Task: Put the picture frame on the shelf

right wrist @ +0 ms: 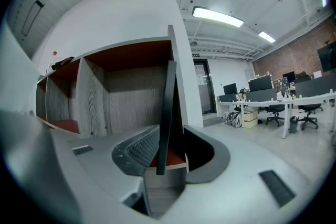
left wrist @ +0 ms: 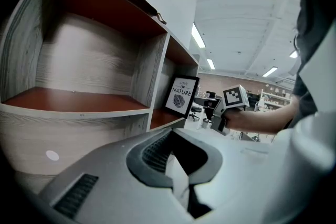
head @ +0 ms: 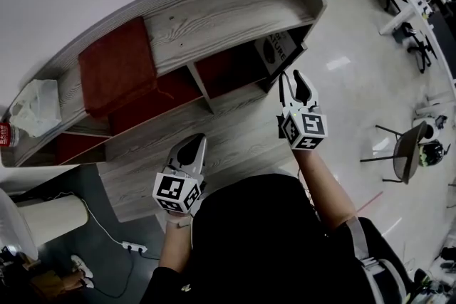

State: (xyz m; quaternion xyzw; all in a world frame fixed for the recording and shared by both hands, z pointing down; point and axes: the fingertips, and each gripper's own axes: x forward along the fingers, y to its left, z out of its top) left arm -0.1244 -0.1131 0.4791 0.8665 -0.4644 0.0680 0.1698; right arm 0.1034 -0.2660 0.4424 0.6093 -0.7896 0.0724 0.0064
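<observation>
The black picture frame (head: 278, 50), its print reading "NATURE", stands upright in the rightmost compartment of the grey wooden shelf (head: 214, 11). In the left gripper view the picture frame (left wrist: 181, 95) stands at that compartment's mouth. My right gripper (head: 293, 76) is at the frame. In the right gripper view the picture frame (right wrist: 169, 113) is seen edge-on between the spread jaws of the right gripper (right wrist: 170, 136), resting on the red shelf board, and the pads do not press on it. My left gripper (head: 199, 140) hangs lower, in front of the shelf's bottom board. Its tips meet and nothing is in it (left wrist: 176, 132).
A dark red cloth (head: 117, 67) and a white tissue pack (head: 35, 107) lie on the shelf's top. A power strip (head: 134, 247) and a white cylinder (head: 50, 217) are on the floor at the left. A chair (head: 406, 149) stands to the right. Office desks (right wrist: 273, 105) lie beyond.
</observation>
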